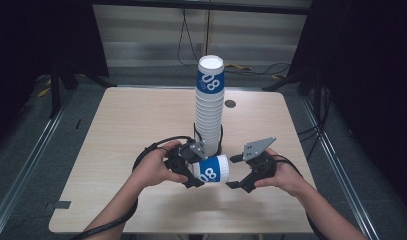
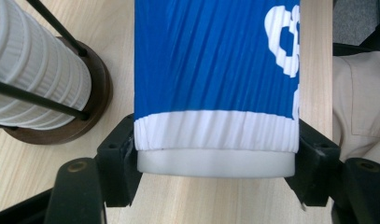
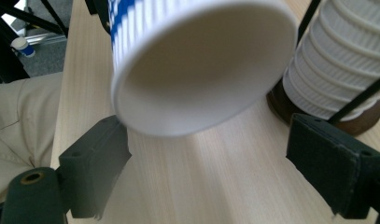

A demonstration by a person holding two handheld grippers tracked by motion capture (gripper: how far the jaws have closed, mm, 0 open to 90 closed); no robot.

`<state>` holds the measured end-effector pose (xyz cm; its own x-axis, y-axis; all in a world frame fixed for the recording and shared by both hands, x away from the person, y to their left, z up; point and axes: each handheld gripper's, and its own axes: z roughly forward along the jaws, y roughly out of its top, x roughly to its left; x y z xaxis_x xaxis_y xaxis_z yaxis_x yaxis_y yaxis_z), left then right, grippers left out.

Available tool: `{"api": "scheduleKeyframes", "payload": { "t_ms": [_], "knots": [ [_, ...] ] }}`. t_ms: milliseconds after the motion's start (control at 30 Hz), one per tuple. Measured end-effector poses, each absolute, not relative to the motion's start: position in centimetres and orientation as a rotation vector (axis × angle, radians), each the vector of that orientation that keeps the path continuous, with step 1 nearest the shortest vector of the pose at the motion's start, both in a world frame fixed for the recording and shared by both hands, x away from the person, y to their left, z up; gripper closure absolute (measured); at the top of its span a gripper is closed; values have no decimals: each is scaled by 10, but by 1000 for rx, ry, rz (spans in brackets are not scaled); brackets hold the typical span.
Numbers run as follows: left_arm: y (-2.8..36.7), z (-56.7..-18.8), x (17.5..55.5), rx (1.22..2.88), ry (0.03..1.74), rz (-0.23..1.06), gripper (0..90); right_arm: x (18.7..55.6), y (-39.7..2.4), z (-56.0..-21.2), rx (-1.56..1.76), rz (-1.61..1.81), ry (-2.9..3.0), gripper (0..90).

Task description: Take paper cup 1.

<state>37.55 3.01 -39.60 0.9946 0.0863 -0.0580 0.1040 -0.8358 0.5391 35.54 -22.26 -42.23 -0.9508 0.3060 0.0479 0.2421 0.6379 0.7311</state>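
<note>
Left gripper view: cup (image 2: 215, 70) between clamped jaws.

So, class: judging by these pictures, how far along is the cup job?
Done: a tall stack of cups already stands in its wooden-based holder. In hand: the left tool is clamped on one blue cup held sideways above the table, and the open right tool faces its open mouth without touching it. Left: whichever way that cup is going, it is not in the stack.

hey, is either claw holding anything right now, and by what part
The left claw holds a blue and white paper cup on its side, clamped at its closed bottom end. The right claw is open, holding nothing.
</note>
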Motion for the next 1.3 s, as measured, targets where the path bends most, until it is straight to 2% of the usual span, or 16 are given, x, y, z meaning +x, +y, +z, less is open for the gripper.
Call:
{"api": "scheduleKeyframes", "payload": {
  "t_ms": [667, 967, 1300],
  "knots": [
    [36, -399, 379, 2442, 166, -107, 307, 356, -229, -422, 539, 1518, 2642, 125],
    [36, -402, 379, 2417, 135, -146, 308, 356, -221, -420, 483, 1518, 2665, 103],
    [36, -404, 379, 2407, 131, -165, 308, 359, -212, -412, 419, 1548, 2675, 117]
  ]
}}
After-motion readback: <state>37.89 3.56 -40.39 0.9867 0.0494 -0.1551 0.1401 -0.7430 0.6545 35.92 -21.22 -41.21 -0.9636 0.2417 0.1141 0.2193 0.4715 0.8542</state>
